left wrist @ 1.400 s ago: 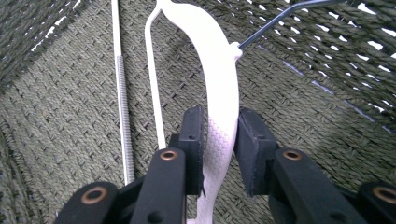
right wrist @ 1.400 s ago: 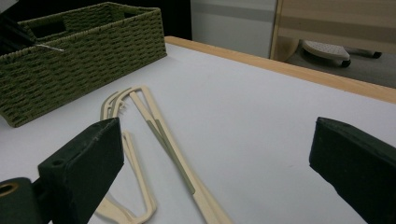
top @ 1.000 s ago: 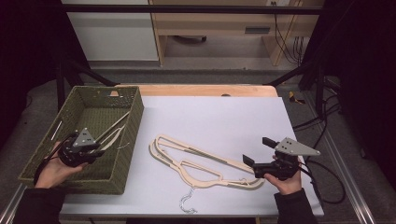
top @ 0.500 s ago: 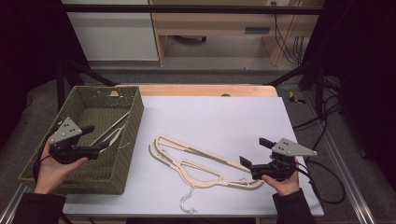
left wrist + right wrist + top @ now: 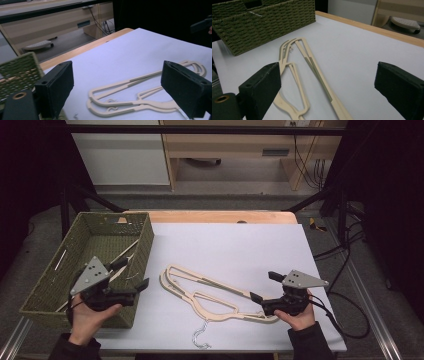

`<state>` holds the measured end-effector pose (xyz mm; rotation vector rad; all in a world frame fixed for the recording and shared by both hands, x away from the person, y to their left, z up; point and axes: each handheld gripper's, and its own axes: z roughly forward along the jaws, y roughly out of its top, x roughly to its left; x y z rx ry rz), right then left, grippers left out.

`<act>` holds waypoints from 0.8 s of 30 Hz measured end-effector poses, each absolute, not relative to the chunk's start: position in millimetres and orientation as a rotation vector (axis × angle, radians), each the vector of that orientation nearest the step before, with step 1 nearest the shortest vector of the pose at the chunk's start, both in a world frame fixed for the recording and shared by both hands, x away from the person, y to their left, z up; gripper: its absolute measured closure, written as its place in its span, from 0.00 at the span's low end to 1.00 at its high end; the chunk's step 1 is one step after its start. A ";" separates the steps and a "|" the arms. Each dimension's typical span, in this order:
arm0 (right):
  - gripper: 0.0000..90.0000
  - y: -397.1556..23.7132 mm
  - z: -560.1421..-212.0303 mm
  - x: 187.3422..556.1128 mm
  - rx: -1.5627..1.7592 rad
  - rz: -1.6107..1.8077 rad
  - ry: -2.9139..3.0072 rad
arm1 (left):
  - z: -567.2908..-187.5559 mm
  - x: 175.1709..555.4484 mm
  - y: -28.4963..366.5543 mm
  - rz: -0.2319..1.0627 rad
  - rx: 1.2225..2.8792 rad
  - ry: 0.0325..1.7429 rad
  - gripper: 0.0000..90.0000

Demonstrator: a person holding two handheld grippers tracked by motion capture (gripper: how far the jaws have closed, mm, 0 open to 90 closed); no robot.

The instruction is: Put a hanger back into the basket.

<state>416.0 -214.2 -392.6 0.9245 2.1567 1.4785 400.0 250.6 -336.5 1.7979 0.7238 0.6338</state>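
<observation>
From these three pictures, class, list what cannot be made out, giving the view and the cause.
- Basket contents: high view, the left gripper covers part.
- Hangers, how many stacked: high view, overlapping.
- Hanger hook: right gripper view, cut by bottom edge.
- Right gripper contact with hangers: unclear.

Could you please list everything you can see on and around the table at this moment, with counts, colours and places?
Wooden hangers: two, pale beige, stacked flat mid-table, one metal hook near the front edge.
Woven basket: one, olive green, at the table's left end.
Hangers in basket: pale, lying inside; count unclear.
Table sheet: one, white, covering the top.
Table edge: light wood, far side.
Left claw: black, jaws just opened, nothing between them, at the basket's right wall.
Right claw: black, open, at the hangers' right end.
</observation>
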 end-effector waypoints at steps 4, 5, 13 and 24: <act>0.10 -208.8 -396.4 416.4 0.900 1.462 2.203 | -349.0 396.6 231.7 0.594 1.788 0.719 0.12; 0.10 -208.8 -396.4 416.4 0.900 1.462 2.203 | -352.4 396.2 227.6 0.576 1.786 0.720 0.12; 0.11 -202.9 -401.1 417.2 0.887 1.445 2.239 | -377.7 392.5 201.8 0.512 1.827 0.743 0.12; 0.10 -206.1 -398.4 415.7 0.890 1.456 2.206 | -417.5 385.3 156.2 0.458 1.942 0.738 0.16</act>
